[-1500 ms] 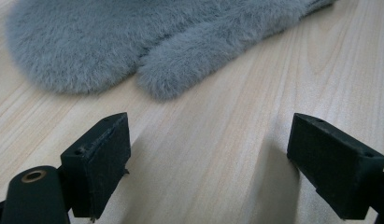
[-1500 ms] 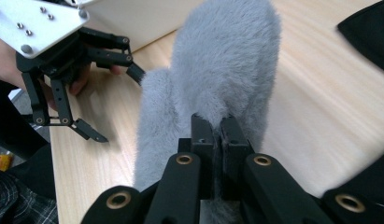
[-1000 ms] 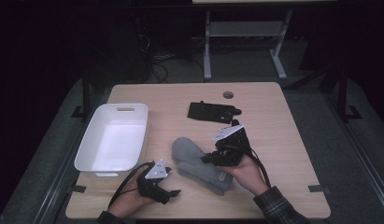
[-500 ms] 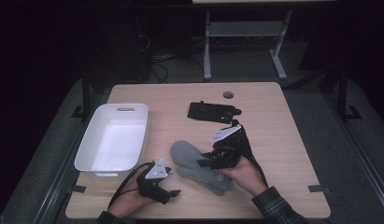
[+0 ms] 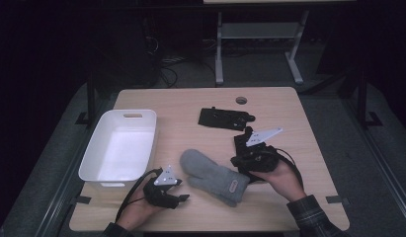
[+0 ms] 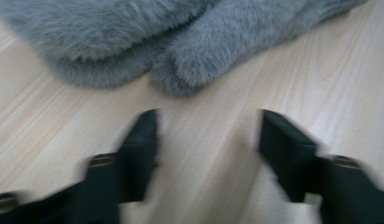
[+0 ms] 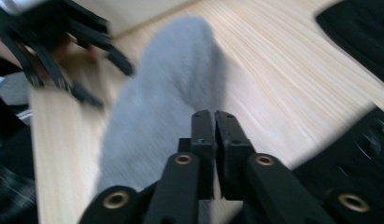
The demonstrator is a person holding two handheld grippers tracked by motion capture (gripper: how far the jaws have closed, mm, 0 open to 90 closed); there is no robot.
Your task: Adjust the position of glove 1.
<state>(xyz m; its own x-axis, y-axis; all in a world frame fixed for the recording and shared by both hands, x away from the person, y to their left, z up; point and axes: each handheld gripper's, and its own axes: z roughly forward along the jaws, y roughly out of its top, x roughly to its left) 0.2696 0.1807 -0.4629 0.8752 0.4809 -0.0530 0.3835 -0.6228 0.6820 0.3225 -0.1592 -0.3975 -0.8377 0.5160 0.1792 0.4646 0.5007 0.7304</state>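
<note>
Left tool (image 5: 183,198) sits near the tabletop's (image 5: 289,123) front edge, jaws half apart and just closing on nothing; I see the grey mitten (image 5: 213,175) just ahead of its tips. Right tool (image 5: 245,163) is at the mitten's cuff, jaws pressed together, nothing between them. Motion blur smears both gripper views. White bin (image 5: 92,163) stands left; black pieces (image 5: 225,118) lie behind. Room beyond is dark.

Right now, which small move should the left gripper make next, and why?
Probably ease the left gripper forward until the grey mitten sits between its jaws. They stand apart, have just been closing, and hold nothing; the mitten's thumb lies just ahead on the table. The right gripper is shut.
</note>
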